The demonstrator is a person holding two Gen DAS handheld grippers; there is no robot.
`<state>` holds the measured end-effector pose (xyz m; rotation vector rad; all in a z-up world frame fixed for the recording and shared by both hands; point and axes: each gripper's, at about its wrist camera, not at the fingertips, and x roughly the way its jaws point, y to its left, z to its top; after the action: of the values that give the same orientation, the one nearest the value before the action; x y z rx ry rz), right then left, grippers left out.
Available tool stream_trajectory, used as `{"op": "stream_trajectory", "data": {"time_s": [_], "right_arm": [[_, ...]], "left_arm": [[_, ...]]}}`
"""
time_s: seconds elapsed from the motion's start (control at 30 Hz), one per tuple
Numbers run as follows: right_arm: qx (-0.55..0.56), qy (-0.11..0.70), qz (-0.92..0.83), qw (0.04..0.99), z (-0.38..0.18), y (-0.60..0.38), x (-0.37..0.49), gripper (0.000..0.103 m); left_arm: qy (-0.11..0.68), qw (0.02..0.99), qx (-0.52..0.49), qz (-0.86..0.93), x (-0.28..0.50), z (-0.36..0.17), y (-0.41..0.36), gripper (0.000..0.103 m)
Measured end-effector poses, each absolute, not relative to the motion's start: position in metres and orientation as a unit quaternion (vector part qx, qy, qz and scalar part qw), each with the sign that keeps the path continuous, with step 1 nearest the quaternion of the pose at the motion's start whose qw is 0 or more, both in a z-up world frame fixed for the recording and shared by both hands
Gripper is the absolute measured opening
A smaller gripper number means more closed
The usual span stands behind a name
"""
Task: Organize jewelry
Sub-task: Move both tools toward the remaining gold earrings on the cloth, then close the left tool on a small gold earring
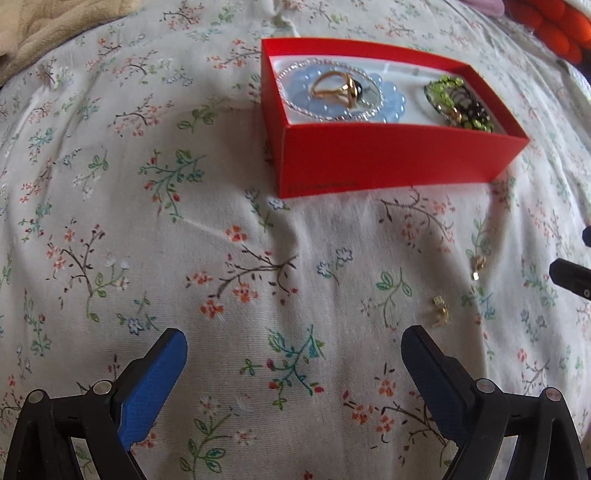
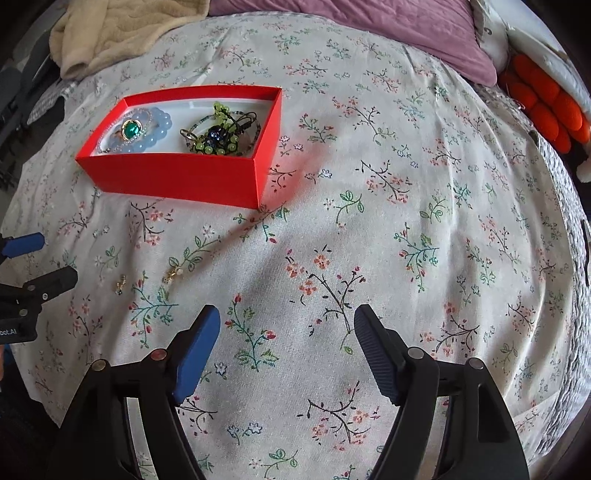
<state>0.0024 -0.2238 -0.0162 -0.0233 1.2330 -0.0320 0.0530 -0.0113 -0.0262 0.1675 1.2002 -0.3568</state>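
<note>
An open red box point(image 1: 388, 158) point(image 2: 177, 177) stands on the floral cloth. Inside lie a pale blue bead bracelet point(image 1: 391, 99) point(image 2: 157, 122), a gold ring point(image 1: 334, 90) with a green stone point(image 2: 131, 129), and a tangle of green beads point(image 1: 458, 103) point(image 2: 218, 138). Two small gold earrings point(image 1: 441, 310) point(image 1: 478, 267) lie loose on the cloth point(image 2: 173, 273) point(image 2: 120, 286). My left gripper point(image 1: 293, 338) point(image 2: 44, 260) is open over bare cloth, the earrings just to its right. My right gripper point(image 2: 287, 314) is open too, the earrings to its left; nothing is between either pair of jaws.
The floral cloth point(image 2: 369, 184) covers a bed. A beige blanket point(image 2: 122, 29) lies at the far left, a mauve pillow point(image 2: 388, 33) at the back, and an orange and white soft toy point(image 2: 543, 96) at the right edge.
</note>
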Motion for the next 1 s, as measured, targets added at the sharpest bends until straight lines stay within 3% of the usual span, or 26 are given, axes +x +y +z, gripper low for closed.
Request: {"op": "stream_trajectory", "data": {"time_s": [0.3,0.4,0.5,0.57,0.63,0.7,0.87,1.0], "right_arm": [[-0.009,0.577,-0.028,0.816,-0.015,-0.235,-0.001,0.078],[-0.011,0.576,-0.030,0.817,-0.014,-0.238,-0.001,0.078],[-0.010,0.577,-0.031,0.816,-0.014,-0.240,-0.002,0.078],[-0.010,0.578,-0.030,0.815,-0.015,-0.241,-0.003,0.078],[-0.011,0.578,-0.030,0.815,-0.015,-0.242,-0.003,0.078],[-0.012,0.579,-0.030,0.815,-0.015,-0.242,-0.005,0.078],[-0.016,0.581,-0.027,0.813,-0.017,-0.243,-0.008,0.078],[-0.018,0.584,-0.028,0.811,-0.019,-0.244,-0.009,0.078]], "left_arm": [[0.560,0.797,0.105,-0.198,0.044,-0.033,-0.025,0.096],[0.543,0.798,0.114,-0.236,0.036,-0.030,-0.035,0.090],[0.524,0.791,0.135,-0.286,0.027,-0.027,-0.052,0.074],[0.514,0.783,0.159,-0.311,0.020,-0.031,-0.065,0.050],[0.509,0.778,0.176,-0.323,0.016,-0.036,-0.074,0.040],[0.499,0.783,0.183,-0.323,0.017,-0.037,-0.079,0.037],[0.496,0.784,0.173,-0.330,0.024,-0.037,-0.089,0.019],[0.491,0.785,0.186,-0.329,0.017,-0.039,-0.094,0.013]]}}
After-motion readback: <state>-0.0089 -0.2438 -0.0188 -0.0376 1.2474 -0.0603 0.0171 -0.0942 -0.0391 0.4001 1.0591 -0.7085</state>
